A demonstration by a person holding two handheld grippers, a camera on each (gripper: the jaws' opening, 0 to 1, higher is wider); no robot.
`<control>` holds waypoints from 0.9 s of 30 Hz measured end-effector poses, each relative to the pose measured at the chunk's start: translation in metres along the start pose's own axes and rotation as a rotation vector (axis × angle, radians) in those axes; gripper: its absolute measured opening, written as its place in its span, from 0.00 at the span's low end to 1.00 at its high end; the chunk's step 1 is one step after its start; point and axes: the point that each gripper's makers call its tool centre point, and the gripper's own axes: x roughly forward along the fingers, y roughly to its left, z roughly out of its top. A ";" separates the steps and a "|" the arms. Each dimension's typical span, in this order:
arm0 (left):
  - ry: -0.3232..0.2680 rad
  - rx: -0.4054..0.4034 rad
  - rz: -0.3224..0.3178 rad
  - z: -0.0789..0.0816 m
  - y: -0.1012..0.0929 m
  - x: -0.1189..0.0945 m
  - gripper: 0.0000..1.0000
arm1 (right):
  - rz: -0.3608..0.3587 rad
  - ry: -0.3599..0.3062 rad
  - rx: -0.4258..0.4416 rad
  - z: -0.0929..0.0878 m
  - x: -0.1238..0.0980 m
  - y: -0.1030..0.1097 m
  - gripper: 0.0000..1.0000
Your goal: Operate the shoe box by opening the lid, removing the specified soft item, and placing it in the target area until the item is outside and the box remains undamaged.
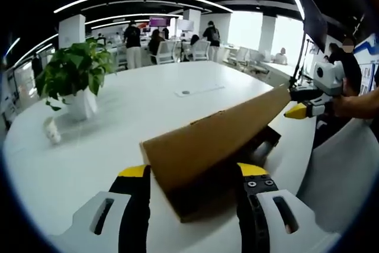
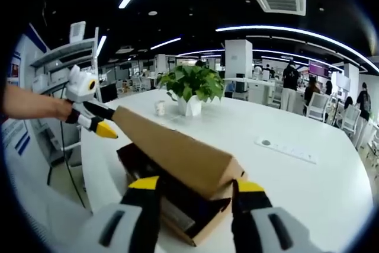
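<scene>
With the cardboard lid [image 2: 177, 152] half raised over the box [image 2: 177, 217] on the white surface [image 2: 308, 188], each hand-held gripper — left [image 1: 192, 173], right [image 2: 192, 185] — seemingly clamps one end; lift evenly — the soft item is hidden.

Brown cardboard shoe box [image 2: 177, 202] between the right claw [image 2: 194, 186] jaws, its lid [image 2: 172, 149] raised at a tilt, dark interior exposed.

1 shoe box [image 2: 177, 170], 1 potted plant [image 2: 192, 87], 2 tongs [image 1: 192, 179] [image 2: 192, 188]
</scene>
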 end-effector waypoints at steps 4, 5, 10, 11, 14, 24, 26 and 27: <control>-0.005 0.005 0.018 0.003 0.005 0.000 0.52 | -0.008 -0.003 -0.003 0.003 0.001 -0.004 0.40; -0.007 0.006 0.024 0.004 0.006 0.000 0.50 | -0.009 -0.003 -0.006 0.004 0.001 -0.005 0.39; -0.025 0.007 0.044 0.008 0.013 0.001 0.44 | -0.021 -0.008 -0.019 0.008 0.004 -0.011 0.36; -0.028 0.011 0.048 0.009 0.014 0.001 0.43 | -0.027 -0.009 -0.023 0.009 0.004 -0.013 0.36; -0.038 0.013 0.058 0.013 0.018 0.002 0.40 | -0.034 -0.011 -0.029 0.012 0.005 -0.016 0.33; -0.058 0.009 0.073 0.026 0.027 0.003 0.34 | -0.051 -0.018 -0.050 0.021 0.008 -0.025 0.29; -0.061 0.007 0.073 0.028 0.029 0.002 0.33 | -0.060 -0.016 -0.061 0.023 0.009 -0.028 0.26; -0.063 0.007 0.074 0.029 0.029 0.002 0.32 | -0.062 -0.015 -0.062 0.024 0.009 -0.030 0.25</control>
